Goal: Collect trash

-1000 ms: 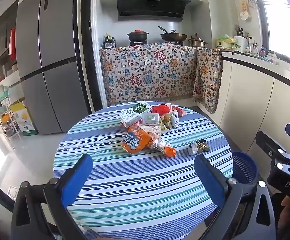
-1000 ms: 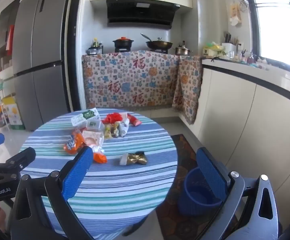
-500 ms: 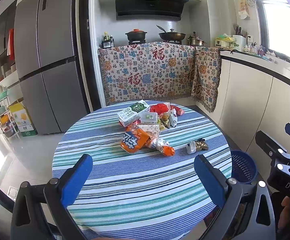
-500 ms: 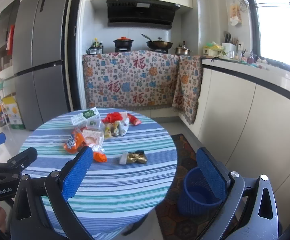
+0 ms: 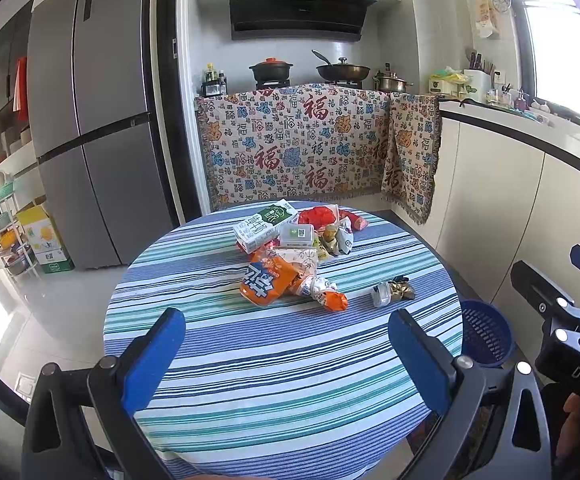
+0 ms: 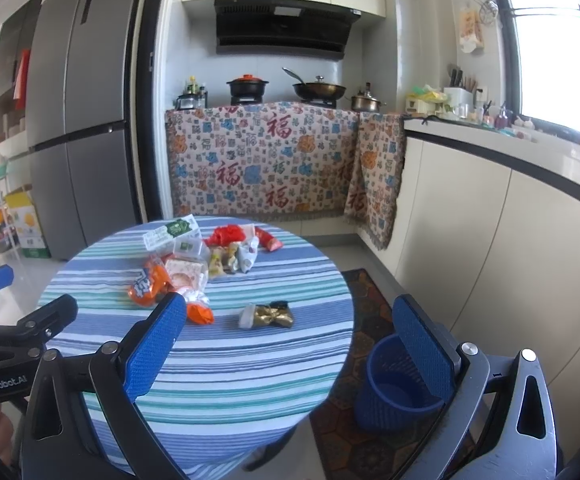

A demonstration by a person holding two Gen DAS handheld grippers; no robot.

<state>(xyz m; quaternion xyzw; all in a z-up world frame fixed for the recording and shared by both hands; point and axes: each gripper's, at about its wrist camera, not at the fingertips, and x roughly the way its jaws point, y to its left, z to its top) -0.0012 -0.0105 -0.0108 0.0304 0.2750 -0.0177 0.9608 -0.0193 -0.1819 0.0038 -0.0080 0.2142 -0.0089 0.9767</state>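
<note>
Approach step: both grippers, left gripper (image 5: 286, 344) and right gripper (image 6: 290, 332), spread empty; next grab gold wrapper (image 6: 268, 315) mid-frame, drop in blue bin (image 6: 394, 394).

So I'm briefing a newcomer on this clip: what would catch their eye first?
Probably the pile of trash on the round striped table: an orange snack bag, a green-and-white milk carton and a gold wrapper lying apart near the right edge. A blue wastebasket stands on the floor beside the table, and the patterned cloth draped below the stove fills the background.
</note>
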